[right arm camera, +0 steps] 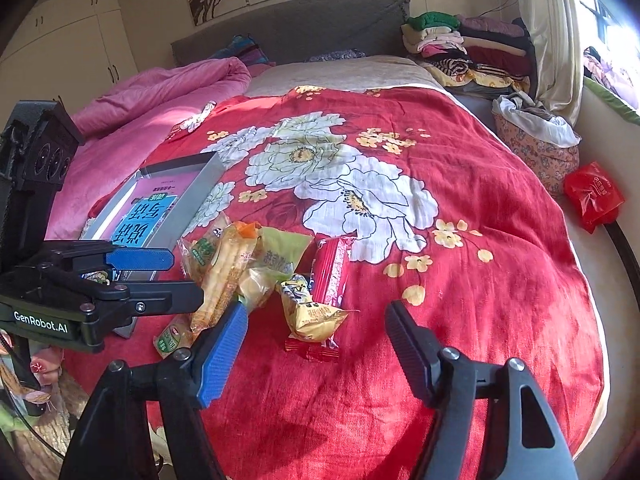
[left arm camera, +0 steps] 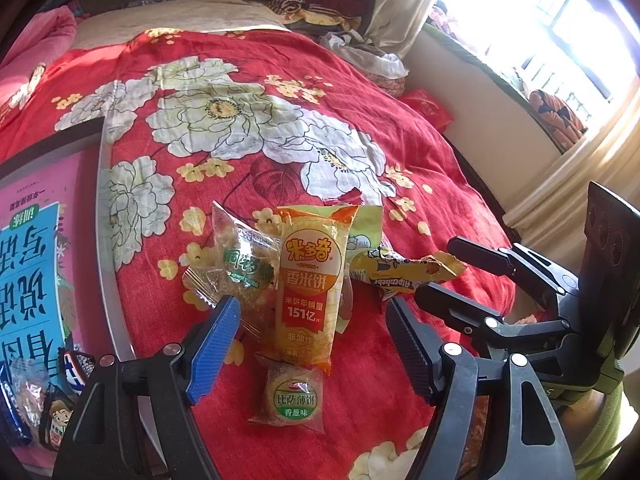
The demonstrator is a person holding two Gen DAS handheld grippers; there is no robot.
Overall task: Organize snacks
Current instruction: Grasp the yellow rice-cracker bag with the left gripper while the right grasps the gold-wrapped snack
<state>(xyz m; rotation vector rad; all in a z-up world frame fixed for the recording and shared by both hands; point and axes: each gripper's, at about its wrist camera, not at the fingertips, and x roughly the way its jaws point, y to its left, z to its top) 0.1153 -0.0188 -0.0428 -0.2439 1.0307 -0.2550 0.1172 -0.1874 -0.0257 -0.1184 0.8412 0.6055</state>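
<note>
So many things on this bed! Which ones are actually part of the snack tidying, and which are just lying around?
Part of the job:
- orange rice cracker pack
- round biscuit pack
- yellow bar wrapper
- red wafer pack
- grey tray

Just lying about:
- folded clothes
- pink quilt
- red bag

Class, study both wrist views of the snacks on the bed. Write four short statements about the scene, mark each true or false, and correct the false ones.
1. The snacks lie on a red flowered blanket. True.
2. The left gripper is clamped on the tall orange rice cracker pack. False: its jaws stand open, holding nothing.
3. A grey tray sits beside the snack pile. True.
4. The red wafer bar lies inside the tray. False: it lies on the blanket.
</note>
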